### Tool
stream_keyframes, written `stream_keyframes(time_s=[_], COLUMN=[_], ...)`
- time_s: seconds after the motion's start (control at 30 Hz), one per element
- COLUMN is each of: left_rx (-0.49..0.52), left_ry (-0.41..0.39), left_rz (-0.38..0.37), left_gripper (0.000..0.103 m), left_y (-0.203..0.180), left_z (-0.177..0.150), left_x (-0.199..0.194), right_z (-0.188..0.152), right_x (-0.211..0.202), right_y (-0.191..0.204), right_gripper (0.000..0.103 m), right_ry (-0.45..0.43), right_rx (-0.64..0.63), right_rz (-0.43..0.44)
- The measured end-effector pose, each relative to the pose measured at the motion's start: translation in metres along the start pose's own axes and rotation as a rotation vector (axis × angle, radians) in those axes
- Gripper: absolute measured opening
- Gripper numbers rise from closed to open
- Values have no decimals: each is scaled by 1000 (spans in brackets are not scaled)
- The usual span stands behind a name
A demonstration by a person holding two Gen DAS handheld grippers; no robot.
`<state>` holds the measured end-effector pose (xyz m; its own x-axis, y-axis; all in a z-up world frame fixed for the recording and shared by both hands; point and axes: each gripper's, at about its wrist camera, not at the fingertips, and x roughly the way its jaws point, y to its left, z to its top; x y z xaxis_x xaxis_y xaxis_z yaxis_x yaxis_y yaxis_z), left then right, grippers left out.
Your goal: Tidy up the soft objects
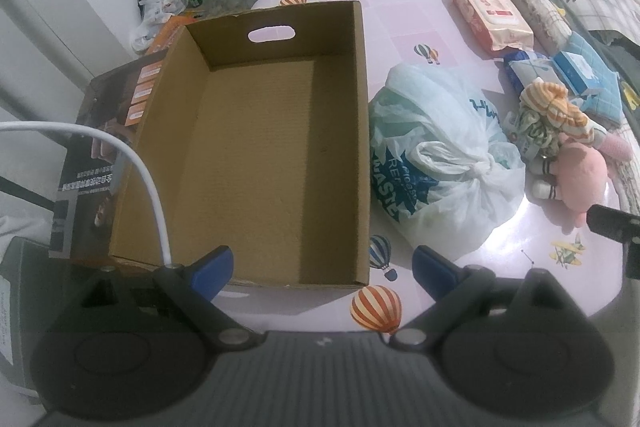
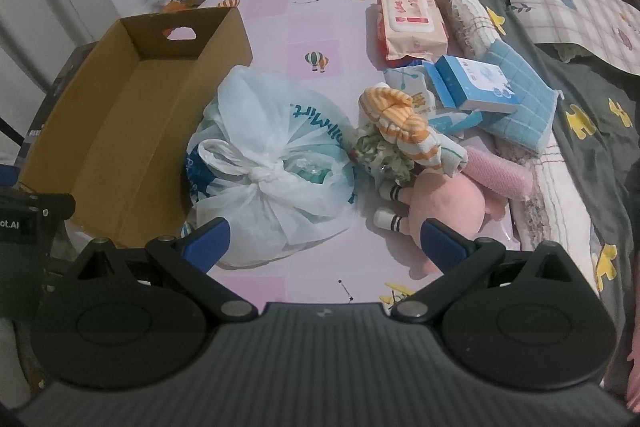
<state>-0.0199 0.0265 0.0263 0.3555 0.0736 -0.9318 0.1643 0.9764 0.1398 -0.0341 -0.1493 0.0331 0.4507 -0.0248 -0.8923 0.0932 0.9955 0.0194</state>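
Blue-tipped and spread wide with nothing between its fingers, the left gripper (image 1: 322, 269) hangs over the near end of the cardboard box (image 1: 256, 155). That box sits open and bare inside on the pink tabletop (image 1: 404, 23), probably set there as the bin for the soft things. Just beside its right wall, touching or nearly so, lies a knotted plastic bag (image 1: 444, 155), and past it a striped orange cloth (image 1: 554, 103) rests on a pink plush toy (image 1: 576, 175). A wet-wipes pack (image 1: 490, 15) lies farther back, well apart from the box. A white cable (image 1: 132, 163) arcs across the left side of the view.

From the right wrist, the right gripper (image 2: 324, 243) is also parted and empty, aimed at the gap between the bag (image 2: 272, 163) and the plush toy (image 2: 444, 207). Both lie close in front of it, so either looks an easy first pick. Behind them, 2 blue cartons (image 2: 472, 87) lean on a blue quilted pad (image 2: 520, 99), with the wipes pack (image 2: 412, 25) beyond. The box (image 2: 120, 131) stands to the left, its wall against the bag; nothing has gone in yet, so sorting appears not to have begun.
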Motion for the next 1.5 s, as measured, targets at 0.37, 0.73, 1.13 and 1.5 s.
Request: stream_keyframes(time_s=[0.37, 0.73, 1.13, 1.5], left_rx=[1, 2, 1, 2], left_ry=[1, -3, -2, -1], left_rz=[0, -1, 3, 6], left_gripper=[97, 97, 97, 97], left_y=[1, 1, 0, 2], left_z=[0, -3, -3, -2], left_x=[-1, -3, -5, -5], right_z=[-5, -8, -8, -8], right_x=[-1, -3, -3, -2], right_y=[3, 0, 0, 0], right_gripper=[102, 102, 102, 102], right_ry=[11, 14, 15, 15], right_rx=[-1, 6, 3, 7], right_rz=[1, 0, 2, 2])
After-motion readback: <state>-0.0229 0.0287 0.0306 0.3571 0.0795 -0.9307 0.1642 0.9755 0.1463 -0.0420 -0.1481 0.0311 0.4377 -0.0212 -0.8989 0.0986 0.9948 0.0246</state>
